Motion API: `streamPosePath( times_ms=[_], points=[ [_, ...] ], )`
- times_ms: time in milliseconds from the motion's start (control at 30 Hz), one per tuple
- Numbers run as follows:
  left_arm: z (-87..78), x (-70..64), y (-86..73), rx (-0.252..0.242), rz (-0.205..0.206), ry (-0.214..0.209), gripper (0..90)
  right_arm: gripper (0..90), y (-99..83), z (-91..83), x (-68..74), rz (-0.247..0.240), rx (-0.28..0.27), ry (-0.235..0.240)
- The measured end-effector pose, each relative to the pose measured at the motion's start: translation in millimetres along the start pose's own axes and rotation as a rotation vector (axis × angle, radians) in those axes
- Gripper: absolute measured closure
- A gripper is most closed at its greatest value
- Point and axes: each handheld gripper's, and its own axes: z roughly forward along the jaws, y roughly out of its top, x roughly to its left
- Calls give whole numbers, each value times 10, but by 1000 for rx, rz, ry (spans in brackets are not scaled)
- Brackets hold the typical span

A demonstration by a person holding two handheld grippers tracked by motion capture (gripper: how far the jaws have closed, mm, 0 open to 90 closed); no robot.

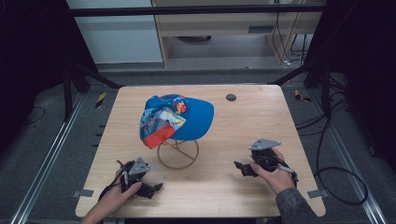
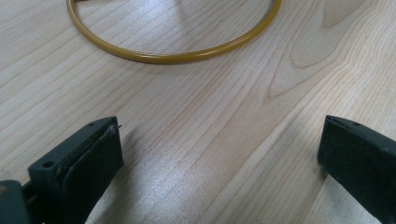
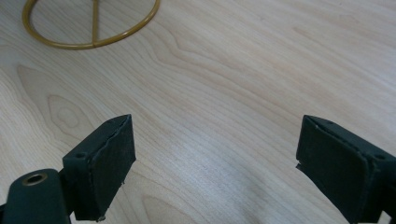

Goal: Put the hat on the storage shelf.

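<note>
High view: blue cap (image 1: 180, 119) perched on a yellow wire stand (image 1: 178, 154), centre of the wooden table (image 1: 252, 121). Left gripper (image 1: 156, 187) rests near the table's front edge, left of the stand, jaws wide, nothing held. Right gripper (image 1: 238, 165) rests right of the stand, jaws wide, nothing held. Both well apart from the cap.

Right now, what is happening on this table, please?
A person holds a gripper in each hand, low over the near part of the wooden table. The left gripper and the right gripper are both open and hold nothing. Between them, farther back, a blue cap sits on a yellow wire stand. Neither gripper touches it.
</note>
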Motion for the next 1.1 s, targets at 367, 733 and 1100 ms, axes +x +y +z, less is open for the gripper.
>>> streamPosePath(
  times_ms=[367, 733, 1100],
  points=[
    [0, 0, 0, 0, 0, 0, 0, 119, -108, 218, 51, 32, -7, -15],
    [0, 0, 0, 0, 0, 0, 0, 122, -132, 354, 107, 56, -20, -19],
    [0, 0, 0, 0, 0, 0, 0, 122, -113, 452, 110, 85, -34, -26]
  ],
)
